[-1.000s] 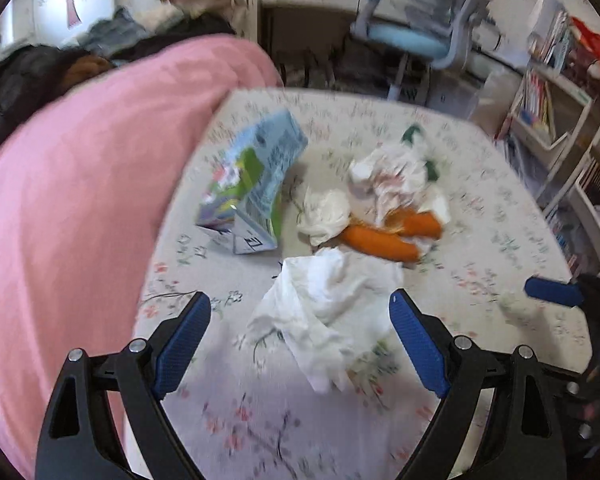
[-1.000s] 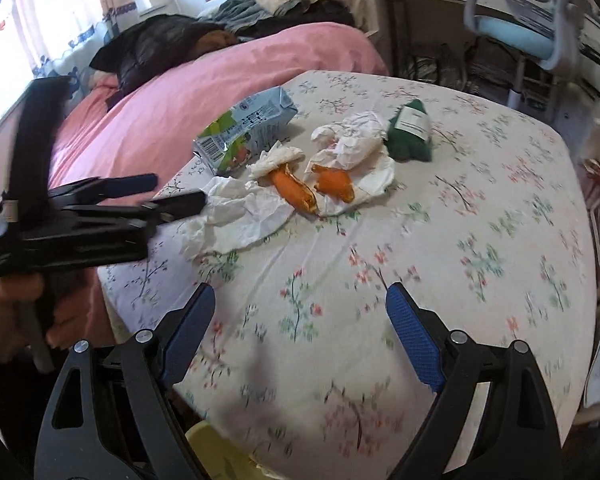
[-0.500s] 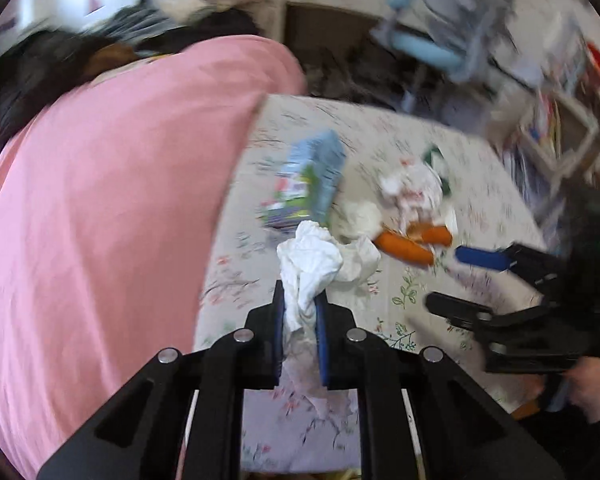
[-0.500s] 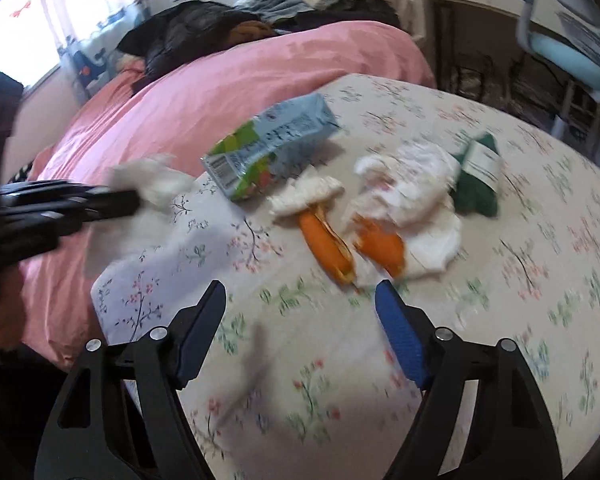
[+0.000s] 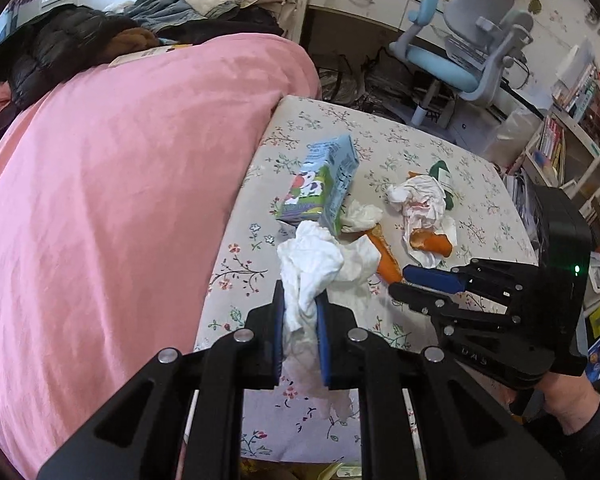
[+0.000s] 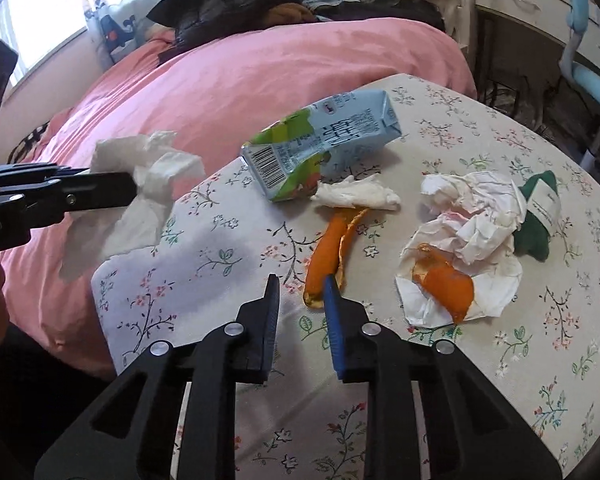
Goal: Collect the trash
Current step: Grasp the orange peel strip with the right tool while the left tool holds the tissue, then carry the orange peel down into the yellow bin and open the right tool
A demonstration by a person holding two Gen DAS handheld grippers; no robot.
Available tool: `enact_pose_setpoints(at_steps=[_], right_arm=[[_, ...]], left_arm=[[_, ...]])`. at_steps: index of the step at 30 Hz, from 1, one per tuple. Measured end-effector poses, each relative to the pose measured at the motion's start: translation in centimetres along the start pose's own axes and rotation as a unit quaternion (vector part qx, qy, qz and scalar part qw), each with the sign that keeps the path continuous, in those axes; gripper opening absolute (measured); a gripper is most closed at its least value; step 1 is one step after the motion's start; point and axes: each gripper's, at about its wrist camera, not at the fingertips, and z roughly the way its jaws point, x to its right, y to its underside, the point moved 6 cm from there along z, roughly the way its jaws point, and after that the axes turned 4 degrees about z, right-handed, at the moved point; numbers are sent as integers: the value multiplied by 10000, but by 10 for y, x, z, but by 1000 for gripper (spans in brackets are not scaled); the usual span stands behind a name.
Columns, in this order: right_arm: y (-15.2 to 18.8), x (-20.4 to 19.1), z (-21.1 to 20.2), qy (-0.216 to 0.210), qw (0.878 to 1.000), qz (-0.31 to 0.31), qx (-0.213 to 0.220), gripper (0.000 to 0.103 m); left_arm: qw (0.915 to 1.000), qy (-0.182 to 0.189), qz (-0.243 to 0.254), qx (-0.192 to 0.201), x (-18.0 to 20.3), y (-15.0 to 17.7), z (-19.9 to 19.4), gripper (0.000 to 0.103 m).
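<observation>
My left gripper [image 5: 300,304] is shut on a white crumpled tissue [image 5: 314,264] and holds it in the air off the table's left edge; the tissue also shows in the right wrist view [image 6: 148,168]. On the floral table [image 6: 500,360] lie a blue-green milk carton [image 6: 324,144], a small tissue [image 6: 356,196], a long orange peel [image 6: 328,256], a second peel [image 6: 444,284] on crumpled paper [image 6: 476,216], and a green wrapper [image 6: 540,212]. My right gripper [image 6: 300,292] is narrowly open, its right fingertip at the near end of the long peel, holding nothing.
A pink bed [image 5: 120,200] borders the table on the left, with dark clothes [image 5: 60,48] piled at its far end. A blue-grey desk chair [image 5: 468,52] and desk stand beyond the table. Bookshelves [image 5: 560,148] are at the right.
My left gripper shut on the white tissue and lifted it off the table toward the left. My right gripper moved forward to the long orange peel and its jaws narrowed.
</observation>
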Motion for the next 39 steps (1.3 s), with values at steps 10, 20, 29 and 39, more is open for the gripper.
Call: enact_pose_setpoints(at_steps=[10, 20, 29, 39], right_arm=[[-9, 5, 27, 278, 9993, 254, 28, 39], [7, 11, 10, -111, 9971, 745, -65, 18], [51, -4, -40, -903, 9825, 1627, 18, 18], [119, -67, -86, -1074, 9849, 1357, -26, 18]], left_arm=[[9998, 135, 47, -110, 8, 0, 7, 15], [9998, 152, 29, -149, 7, 3, 7, 15], [9989, 433, -70, -142, 11, 14, 1, 15], [9989, 465, 67, 64, 26, 37, -19, 15]])
